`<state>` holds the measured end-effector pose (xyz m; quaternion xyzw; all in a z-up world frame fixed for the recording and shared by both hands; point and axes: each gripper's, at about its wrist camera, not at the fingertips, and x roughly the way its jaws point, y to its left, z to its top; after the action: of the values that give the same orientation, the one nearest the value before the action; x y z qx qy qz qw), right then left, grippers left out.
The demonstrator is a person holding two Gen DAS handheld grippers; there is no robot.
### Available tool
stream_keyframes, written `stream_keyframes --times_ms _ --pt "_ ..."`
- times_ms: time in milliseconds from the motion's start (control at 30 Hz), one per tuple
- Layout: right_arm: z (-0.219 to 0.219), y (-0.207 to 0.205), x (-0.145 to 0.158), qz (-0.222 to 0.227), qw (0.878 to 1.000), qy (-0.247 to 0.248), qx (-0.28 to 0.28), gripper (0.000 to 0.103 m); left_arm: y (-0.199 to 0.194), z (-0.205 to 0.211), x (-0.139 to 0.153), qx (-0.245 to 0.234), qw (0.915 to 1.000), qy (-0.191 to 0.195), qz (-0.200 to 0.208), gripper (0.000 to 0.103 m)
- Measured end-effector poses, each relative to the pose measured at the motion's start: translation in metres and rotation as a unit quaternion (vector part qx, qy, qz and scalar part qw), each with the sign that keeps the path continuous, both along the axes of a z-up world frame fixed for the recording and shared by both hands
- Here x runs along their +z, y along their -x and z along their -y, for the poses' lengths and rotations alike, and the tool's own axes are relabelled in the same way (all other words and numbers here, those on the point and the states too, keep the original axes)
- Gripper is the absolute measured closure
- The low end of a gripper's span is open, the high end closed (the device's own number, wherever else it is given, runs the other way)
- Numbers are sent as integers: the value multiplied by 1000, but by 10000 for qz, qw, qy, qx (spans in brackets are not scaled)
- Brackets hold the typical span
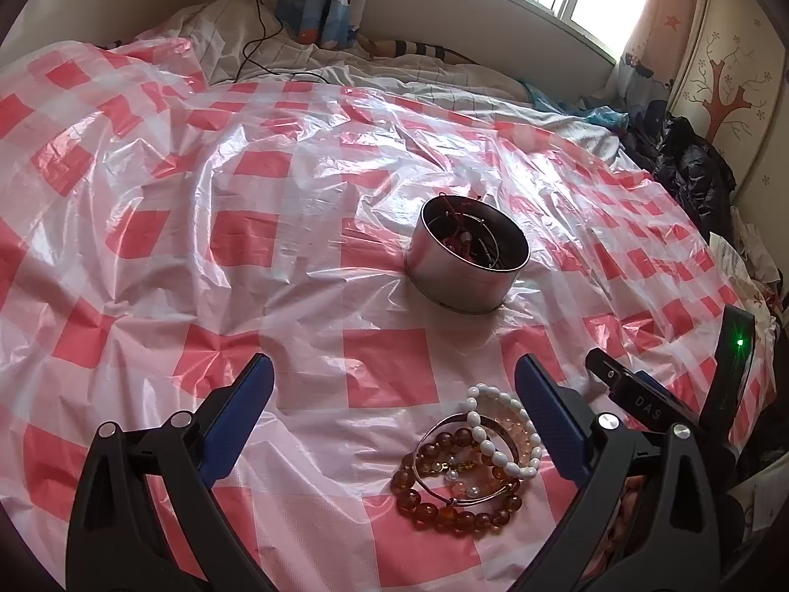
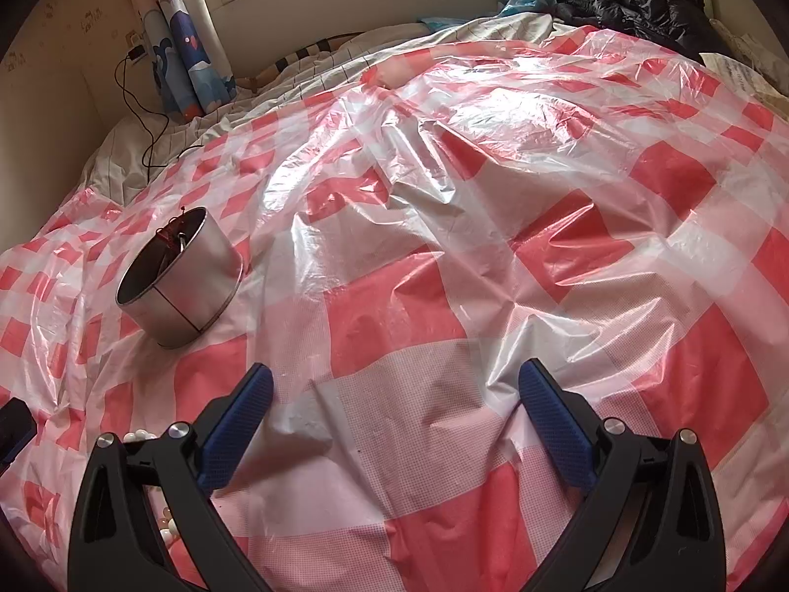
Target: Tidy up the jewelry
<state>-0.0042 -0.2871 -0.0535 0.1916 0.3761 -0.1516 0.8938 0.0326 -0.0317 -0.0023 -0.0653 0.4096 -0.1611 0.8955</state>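
Observation:
A pile of bead bracelets (image 1: 468, 459), white, amber and pale pink with a thin metal bangle, lies on the red-and-white checked plastic sheet (image 1: 207, 266). My left gripper (image 1: 394, 385) is open just above and behind the pile, with nothing between its blue fingers (image 1: 246, 394). A round metal tin (image 1: 468, 259) stands farther back with red cord and metal pieces inside. In the right wrist view the tin (image 2: 182, 281) sits at the left. My right gripper (image 2: 394, 389) is open over bare sheet. A few white beads (image 2: 135, 436) peek out behind its left finger.
The sheet covers a rumpled bed with white bedding (image 1: 305, 56) behind. A black cable (image 2: 148, 113) trails at the far left, a curtain (image 2: 190, 49) hangs by the window, and dark clothing (image 2: 636, 0) is heaped at the far right. The right gripper's body (image 1: 656, 404) shows beside the bracelets.

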Motion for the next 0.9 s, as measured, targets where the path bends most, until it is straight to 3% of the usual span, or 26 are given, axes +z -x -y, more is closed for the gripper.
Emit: stream_keyframes --times_ms 633,900 --pt "-1 -1 -4 -34 10000 30 -2 7 1 -1 0 33 10000 0 -20 8" --pt "-2 -2 -5 -79 9999 75 -5 7 0 5 -6 30 9998 -184 -60 8"
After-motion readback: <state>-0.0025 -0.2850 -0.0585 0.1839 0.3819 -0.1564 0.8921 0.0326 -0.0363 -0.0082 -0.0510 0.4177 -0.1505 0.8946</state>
